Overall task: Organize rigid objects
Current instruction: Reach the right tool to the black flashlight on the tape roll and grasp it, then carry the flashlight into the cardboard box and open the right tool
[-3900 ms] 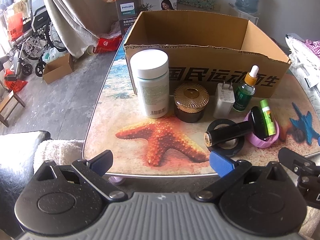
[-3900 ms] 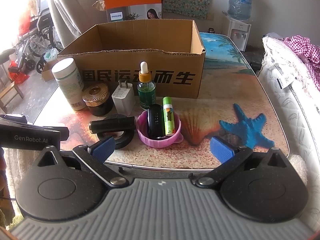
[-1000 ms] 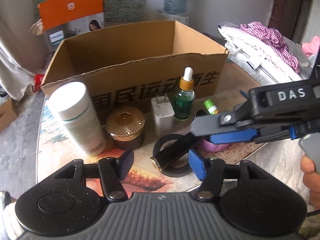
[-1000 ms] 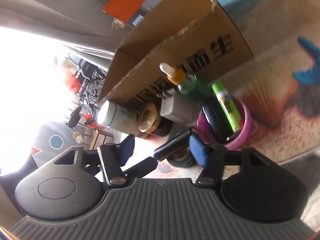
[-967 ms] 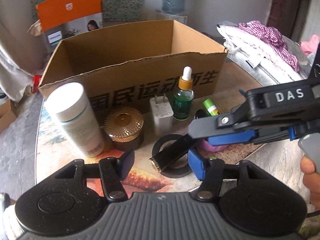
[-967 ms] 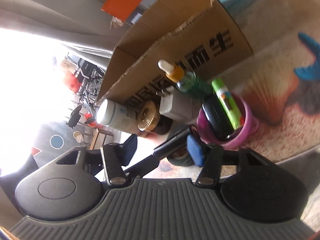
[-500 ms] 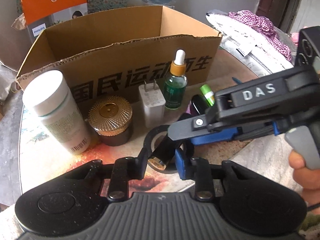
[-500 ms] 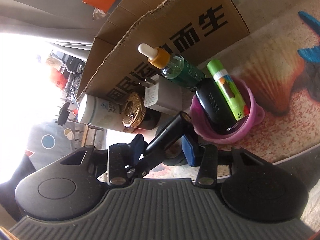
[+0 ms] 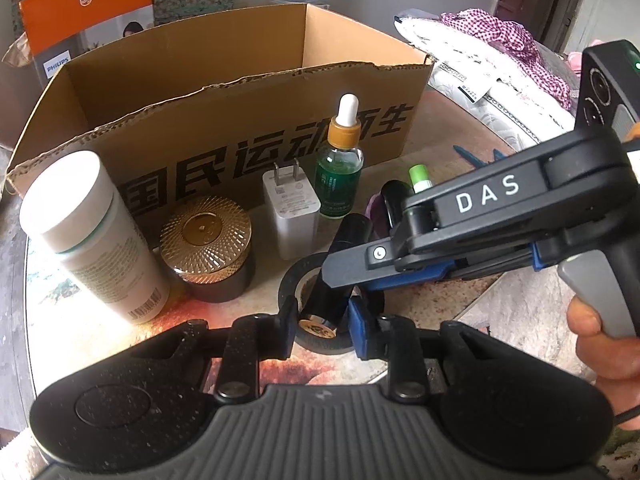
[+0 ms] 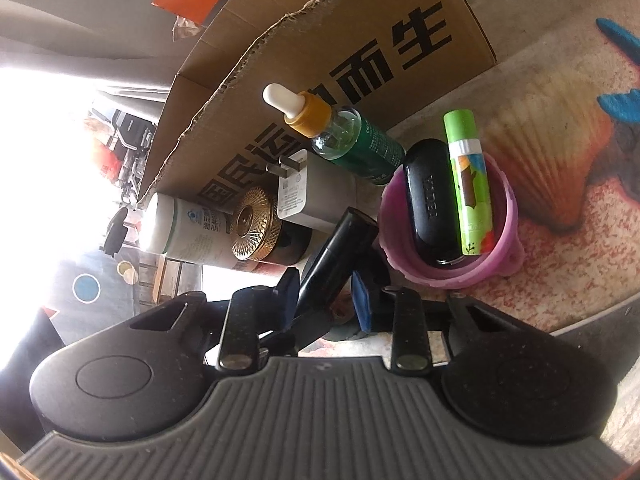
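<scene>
A black tube [image 9: 334, 280] with a gold end lies across a black tape roll [image 9: 296, 300] on the table. My left gripper [image 9: 323, 326] is shut on the tube's near end. My right gripper [image 10: 325, 294] comes in from the right, tilted, and is shut on the same black tube [image 10: 340, 248]; its body [image 9: 480, 216] shows in the left wrist view. An open cardboard box [image 9: 224, 92] stands behind. A pink bowl [image 10: 496, 248] holds a black case [image 10: 428, 196] and a green stick [image 10: 468, 184].
In front of the box stand a white bottle [image 9: 92, 236], a gold-lidded jar [image 9: 206, 240], a white charger [image 9: 290, 208] and a green dropper bottle [image 9: 340, 172]. Bedding with cloth [image 9: 496, 56] lies to the right. The table edge is close to me.
Both grippers have moved in on the black tube and closed on it, the left at its near end, the right from the side. The other objects have not moved.
</scene>
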Available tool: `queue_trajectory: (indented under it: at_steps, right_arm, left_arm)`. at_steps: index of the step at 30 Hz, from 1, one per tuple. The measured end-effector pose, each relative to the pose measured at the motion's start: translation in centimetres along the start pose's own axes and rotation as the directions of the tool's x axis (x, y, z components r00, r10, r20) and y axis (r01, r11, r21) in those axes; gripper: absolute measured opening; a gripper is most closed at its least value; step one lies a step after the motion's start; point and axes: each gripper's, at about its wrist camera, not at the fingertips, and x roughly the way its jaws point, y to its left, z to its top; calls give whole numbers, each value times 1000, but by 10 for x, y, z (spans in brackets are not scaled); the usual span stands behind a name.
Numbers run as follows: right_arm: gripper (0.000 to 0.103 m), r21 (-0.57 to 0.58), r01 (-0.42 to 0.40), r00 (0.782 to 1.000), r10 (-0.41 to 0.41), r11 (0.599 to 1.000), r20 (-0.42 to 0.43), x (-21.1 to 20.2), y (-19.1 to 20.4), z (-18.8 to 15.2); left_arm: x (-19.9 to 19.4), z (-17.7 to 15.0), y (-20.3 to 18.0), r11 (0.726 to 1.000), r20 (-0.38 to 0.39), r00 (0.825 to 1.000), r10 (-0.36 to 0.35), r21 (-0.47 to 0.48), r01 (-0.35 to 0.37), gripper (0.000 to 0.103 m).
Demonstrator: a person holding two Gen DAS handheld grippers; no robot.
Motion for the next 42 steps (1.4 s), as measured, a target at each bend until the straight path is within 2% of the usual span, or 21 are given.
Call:
queue_trajectory:
  at_steps: [6, 13, 24, 29, 35, 42]
  right_arm:
    - [27, 11, -2, 1000, 2, 1000, 0, -1, 0, -1]
    - [29, 11, -11, 1000, 11, 1000, -4, 0, -1, -4]
    - [25, -31, -14, 1000, 14, 999, -14, 13, 7, -6]
    - [22, -62, -37, 999, 35, 997, -19, 12, 11, -10]
    - [22, -112, -59, 998, 59, 992, 0, -1, 21, -14]
    - [22, -235, -96, 992, 112, 967, 56, -31, 55, -5]
  left_arm:
    - [-3, -5, -5, 1000, -4, 1000, 20, 14, -20, 24]
    - [-9, -12, -7, 1000, -23, 1000, 7, 7, -7, 22]
    - [-1, -7, -3, 1000, -34, 999, 15, -5, -15, 29]
    - [-5, -9, -8, 999, -24, 999, 42, 1, -42, 24]
    - [-23, -6, -15, 997, 22, 997, 73, 4, -74, 24]
    - [-62, 20, -11, 993, 136, 983, 121, -25, -119, 24]
